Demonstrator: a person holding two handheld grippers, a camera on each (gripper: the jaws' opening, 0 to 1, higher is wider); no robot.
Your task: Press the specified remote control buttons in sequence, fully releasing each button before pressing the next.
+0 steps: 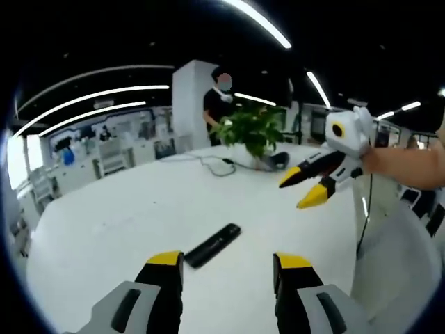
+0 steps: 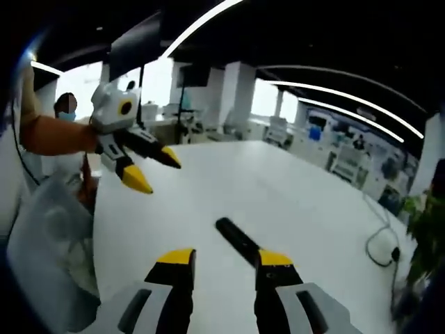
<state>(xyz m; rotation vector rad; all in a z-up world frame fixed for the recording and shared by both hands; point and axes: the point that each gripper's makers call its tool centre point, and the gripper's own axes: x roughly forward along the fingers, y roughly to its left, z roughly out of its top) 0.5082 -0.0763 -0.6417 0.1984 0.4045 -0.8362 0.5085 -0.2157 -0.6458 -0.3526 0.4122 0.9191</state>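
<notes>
A slim black remote control lies flat on the white table, just beyond my left gripper, whose yellow-tipped jaws stand open with nothing between them. My right gripper enters the left gripper view from the right, held in the air above the table, jaws apart. In the right gripper view the remote control lies just past my right gripper, partly hidden behind its right jaw; these jaws are open and empty. The left gripper hovers at upper left, open.
A potted green plant and a cable sit at the table's far side; a person stands behind them. A plant and a cable lie at the right edge. A sleeve shows at left.
</notes>
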